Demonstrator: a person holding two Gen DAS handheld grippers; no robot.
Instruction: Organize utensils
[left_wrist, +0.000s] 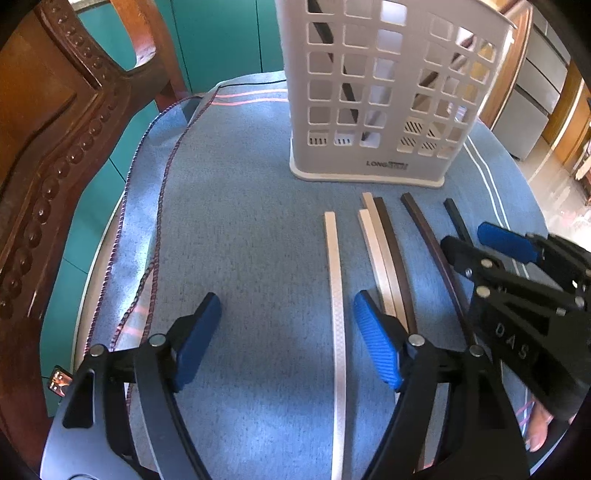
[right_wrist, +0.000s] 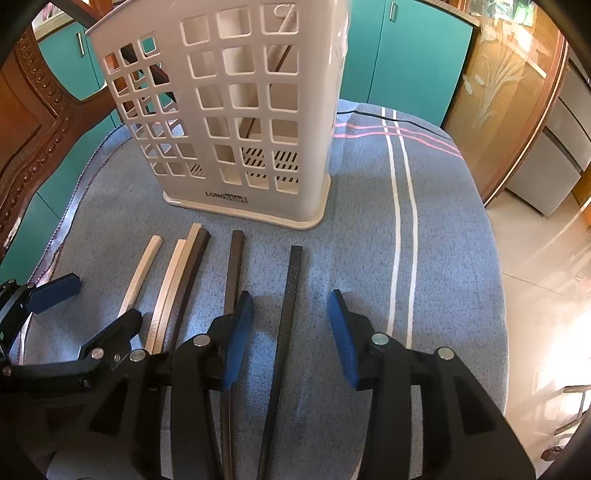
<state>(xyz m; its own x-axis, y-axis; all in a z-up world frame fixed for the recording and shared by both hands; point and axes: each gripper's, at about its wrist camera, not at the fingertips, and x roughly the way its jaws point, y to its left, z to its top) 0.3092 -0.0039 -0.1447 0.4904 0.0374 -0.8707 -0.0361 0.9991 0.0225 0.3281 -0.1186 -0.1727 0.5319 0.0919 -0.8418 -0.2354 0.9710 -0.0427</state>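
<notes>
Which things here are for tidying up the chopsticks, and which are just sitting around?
For the job:
- white utensil holder, some sticks already inside
- three pale chopsticks and three dark chopsticks lying on the cloth
- left gripper and right gripper, both open

Just lying about:
- blue cloth
- carved wooden chair
- teal cabinets

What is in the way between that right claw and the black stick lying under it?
Nothing visible. The right claw is open, with the black stick lying on the blue cloth between its fingers. The path to the white holder looks clear too.
</notes>
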